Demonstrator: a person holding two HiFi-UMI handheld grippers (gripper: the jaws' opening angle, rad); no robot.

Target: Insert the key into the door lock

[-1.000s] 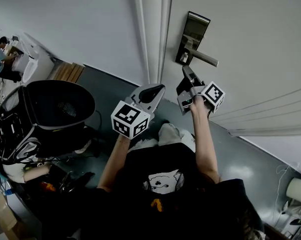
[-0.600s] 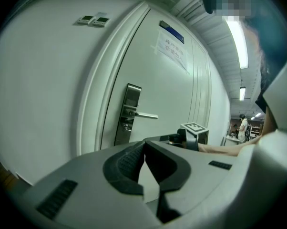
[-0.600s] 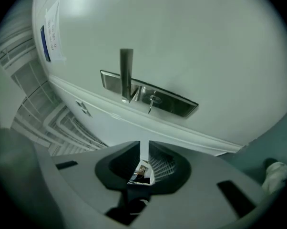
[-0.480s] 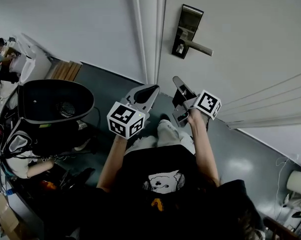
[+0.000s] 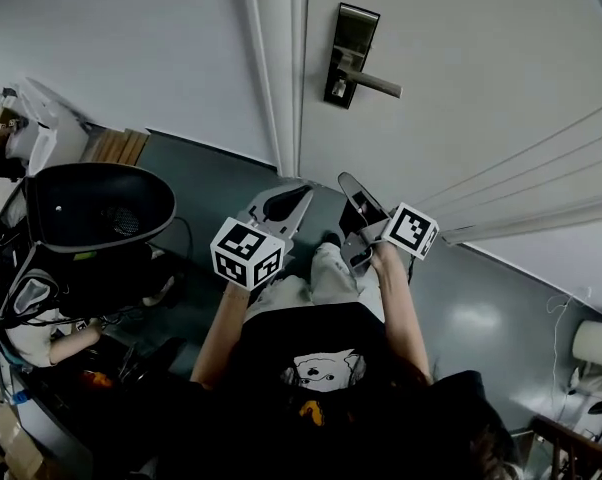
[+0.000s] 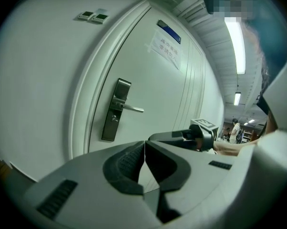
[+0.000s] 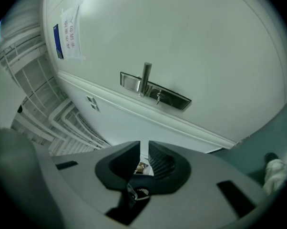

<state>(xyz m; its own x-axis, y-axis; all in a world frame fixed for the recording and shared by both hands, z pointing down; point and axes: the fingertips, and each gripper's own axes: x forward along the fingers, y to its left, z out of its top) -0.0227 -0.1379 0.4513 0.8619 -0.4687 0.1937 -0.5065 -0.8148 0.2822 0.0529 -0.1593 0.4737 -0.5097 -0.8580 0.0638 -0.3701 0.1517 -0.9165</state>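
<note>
The dark lock plate (image 5: 349,38) with its silver lever handle (image 5: 373,84) sits on the white door, above and beyond both grippers. My right gripper (image 5: 345,179) points up at it from below, well short of the door. Its jaws are closed to a thin slit (image 7: 144,147) on the key, whose metal ring (image 7: 139,192) shows at the throat. The plate (image 7: 174,97) lies ahead, and a small stub sticks out beside the lever. My left gripper (image 5: 304,190) is shut and holds nothing (image 6: 144,144); its view shows the lock (image 6: 115,113) and the right gripper (image 6: 155,137).
The white door frame (image 5: 276,68) runs just left of the lock. A black round seat (image 5: 96,203) stands on the floor at the left. A paper notice (image 6: 165,49) is stuck high on the door. The grey floor (image 5: 481,308) stretches to the right.
Both grippers have drawn back from the door and sit lower in the head view. The right gripper, which was just under the handle, is now well below it.
</note>
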